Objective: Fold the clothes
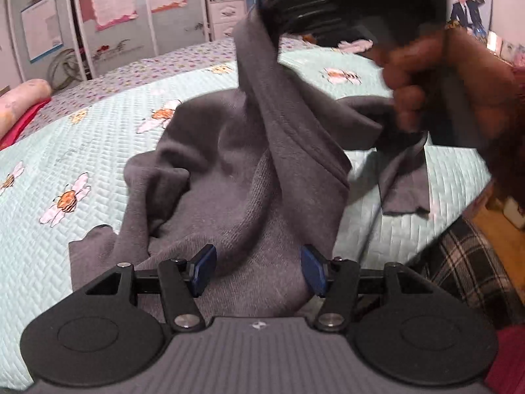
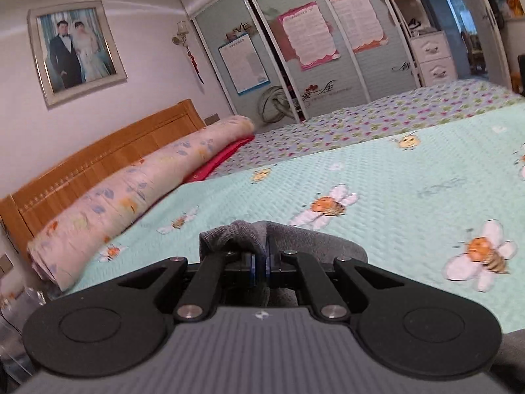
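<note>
Item: grey garment (image 1: 229, 170), knit, crumpled, one piece. Landmark: the bed (image 1: 65, 151) with its mint quilted cover printed with bees and flowers.

- Garment: bulk lies heaped on the bed cover near the bed's front edge; one strip is drawn upward off the heap.
- Left hand-held gripper (image 1: 259, 269): blue pads spread wide apart, gripping nothing; the heap lies directly ahead and between the fingers, fabric close to both pads.
- Right hand-held gripper (image 2: 261, 262): pads pressed together, pinching a bunched fold of the garment (image 2: 236, 233); raised above the bed, the lifted strip hanging from it.
- Hand (image 1: 413, 75): blurred, wrapped around the right unit's handle, above the bed's front edge.
- Rolled floral bedding (image 2: 131, 197): along the wooden headboard (image 2: 98, 157) of the bed, well apart from the garment.
</note>
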Action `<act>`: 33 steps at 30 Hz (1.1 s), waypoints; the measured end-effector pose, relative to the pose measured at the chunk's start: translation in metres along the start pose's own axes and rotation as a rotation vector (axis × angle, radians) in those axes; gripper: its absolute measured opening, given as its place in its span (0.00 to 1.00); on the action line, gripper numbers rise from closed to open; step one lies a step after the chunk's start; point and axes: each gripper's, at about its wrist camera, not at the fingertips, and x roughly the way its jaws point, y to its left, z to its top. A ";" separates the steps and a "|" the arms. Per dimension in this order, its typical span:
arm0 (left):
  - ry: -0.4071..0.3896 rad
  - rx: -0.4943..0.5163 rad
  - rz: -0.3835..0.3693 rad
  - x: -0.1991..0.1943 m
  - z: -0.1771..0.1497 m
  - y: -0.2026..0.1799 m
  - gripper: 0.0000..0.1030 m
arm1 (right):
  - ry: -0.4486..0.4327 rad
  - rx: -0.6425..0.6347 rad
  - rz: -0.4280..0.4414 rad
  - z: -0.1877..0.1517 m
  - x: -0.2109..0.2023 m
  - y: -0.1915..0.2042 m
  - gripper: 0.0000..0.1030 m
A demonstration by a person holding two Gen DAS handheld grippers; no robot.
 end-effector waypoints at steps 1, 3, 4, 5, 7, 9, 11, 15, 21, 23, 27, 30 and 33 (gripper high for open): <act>-0.007 -0.003 -0.012 -0.003 0.000 0.003 0.58 | -0.001 0.021 0.010 0.004 0.005 0.002 0.04; -0.019 -0.022 -0.054 -0.008 0.000 0.012 0.58 | -0.002 0.063 0.030 0.011 0.016 0.005 0.04; -0.023 -0.035 -0.074 -0.010 -0.001 0.016 0.58 | -0.002 0.084 0.040 0.015 0.022 0.006 0.04; -0.018 -0.045 -0.087 -0.009 -0.001 0.017 0.58 | -0.003 0.105 0.050 0.018 0.027 0.008 0.04; 0.004 -0.036 -0.087 -0.002 -0.001 0.012 0.58 | -0.003 0.146 0.068 0.025 0.038 0.010 0.04; 0.028 0.010 -0.065 0.009 -0.002 -0.003 0.58 | 0.015 0.165 0.042 0.021 0.046 0.003 0.04; 0.050 0.050 -0.038 0.021 -0.002 -0.015 0.58 | 0.043 0.167 0.010 0.017 0.054 0.001 0.04; 0.091 0.060 0.045 0.052 0.002 -0.020 0.29 | 0.097 0.142 -0.012 0.011 0.070 0.000 0.06; 0.114 -0.144 0.055 0.061 0.016 0.028 0.08 | 0.099 0.089 -0.058 0.000 0.055 -0.015 0.07; 0.106 -0.148 0.072 0.062 0.021 0.035 0.08 | 0.100 0.085 -0.072 -0.006 0.046 -0.025 0.16; 0.129 -0.142 0.106 0.072 0.032 0.042 0.08 | 0.102 0.077 -0.102 -0.018 0.028 -0.044 0.36; 0.144 -0.152 0.125 0.080 0.040 0.047 0.08 | 0.091 0.062 -0.139 -0.032 0.004 -0.051 0.41; 0.148 -0.163 0.142 0.084 0.048 0.054 0.07 | 0.070 0.048 -0.169 -0.045 -0.023 -0.055 0.46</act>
